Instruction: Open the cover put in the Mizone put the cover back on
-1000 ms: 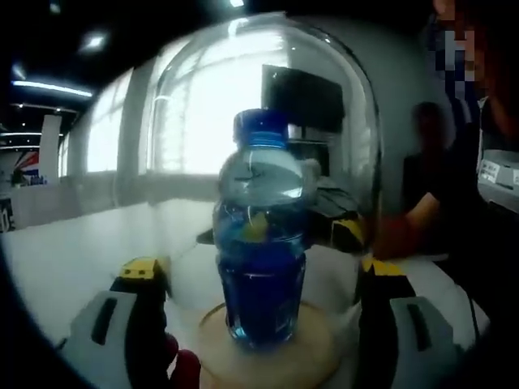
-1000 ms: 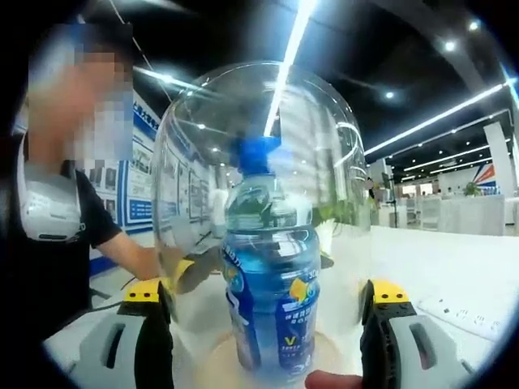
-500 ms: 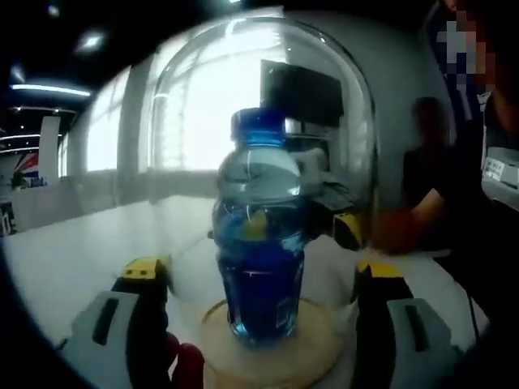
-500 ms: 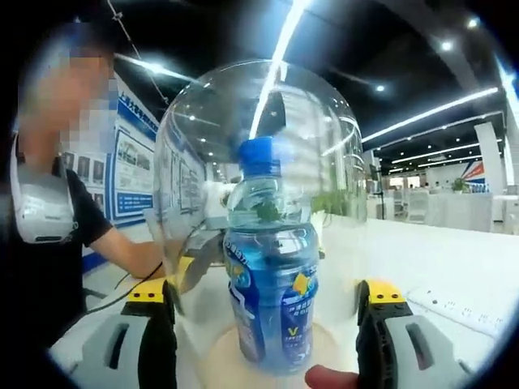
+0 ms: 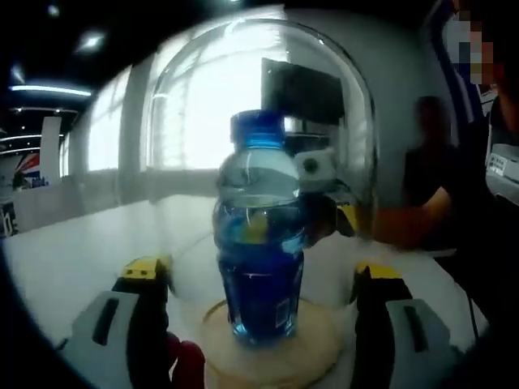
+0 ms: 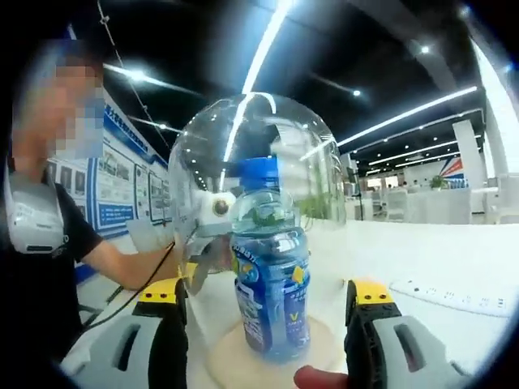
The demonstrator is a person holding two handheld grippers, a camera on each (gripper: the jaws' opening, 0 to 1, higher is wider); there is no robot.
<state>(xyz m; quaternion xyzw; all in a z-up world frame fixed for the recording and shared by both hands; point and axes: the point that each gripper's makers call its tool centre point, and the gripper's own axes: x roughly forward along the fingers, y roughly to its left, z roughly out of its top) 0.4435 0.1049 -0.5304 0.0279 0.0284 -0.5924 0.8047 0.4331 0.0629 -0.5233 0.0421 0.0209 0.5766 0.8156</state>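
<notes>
Now, in the left gripper view, my left tongs (image 5: 258,312) stand wide open, one jaw on each side of the glass cover (image 5: 259,105), and I can't make out that they touch it; they hold nothing. The cover, a clear dome, is down over the Mizone bottle (image 5: 259,235), which stands upright with its blue cap on, in the middle of a round wooden base (image 5: 320,352) on the white surface (image 5: 73,251). Through the glass I see my other tongs on the far side of the dome.

In the right gripper view, my right tongs (image 6: 268,320) are likewise spread wide with nothing between the jaws but the dome and the bottle (image 6: 272,284) inside it. The cover (image 6: 259,154) looks seated around the base (image 6: 235,361), with the left tongs (image 6: 203,243) showing through the glass from the far side. The surface (image 6: 430,251) runs off to the right, with a white power strip (image 6: 454,296) lying on it.

I judge the last step is all but done: bottle in, cover back on. What's left, I think, is to check that the dome sits evenly on the base and draw both tongs straight back without nudging the glass.
</notes>
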